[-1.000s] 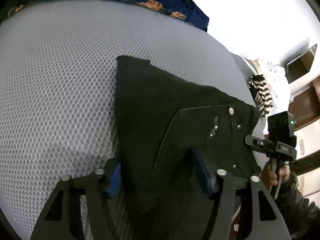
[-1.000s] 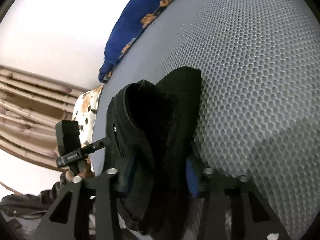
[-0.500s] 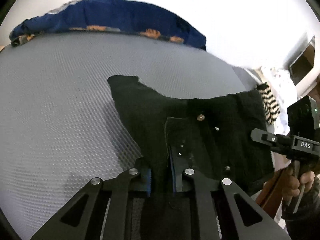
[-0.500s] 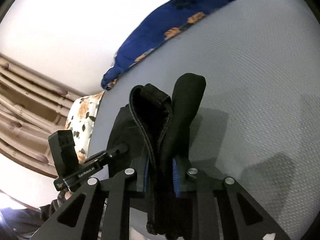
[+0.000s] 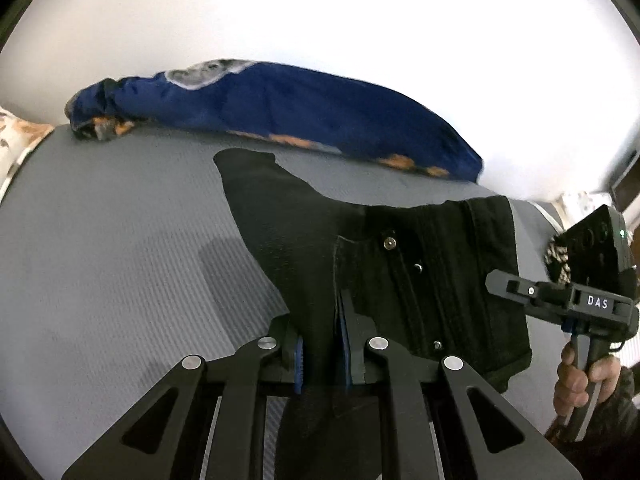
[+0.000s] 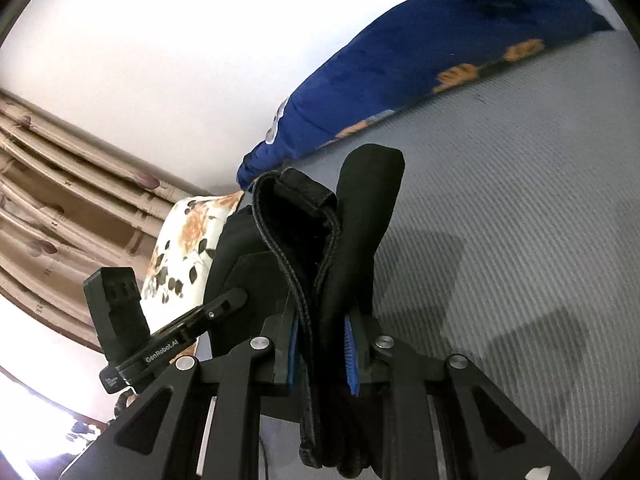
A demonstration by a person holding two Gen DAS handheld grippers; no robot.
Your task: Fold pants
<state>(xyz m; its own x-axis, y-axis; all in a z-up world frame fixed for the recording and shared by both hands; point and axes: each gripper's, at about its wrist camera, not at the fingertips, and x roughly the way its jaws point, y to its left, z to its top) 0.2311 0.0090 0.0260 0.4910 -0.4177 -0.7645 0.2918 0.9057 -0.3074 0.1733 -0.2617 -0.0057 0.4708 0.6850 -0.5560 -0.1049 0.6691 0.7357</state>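
Black pants (image 5: 400,264) lifted above the grey mattress (image 5: 120,260), left gripper (image 5: 322,354) and right gripper (image 6: 320,354) each clamped narrow on bunched waistband-end cloth; fabric looks soft, limp, fairly heavy, so best gripped at thick seamed edges.

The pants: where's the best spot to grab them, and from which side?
By the thick waistband edge of the pants, from the near side of the bed. The stitched band bunches into a firm wad, as between both hand-held grippers now.
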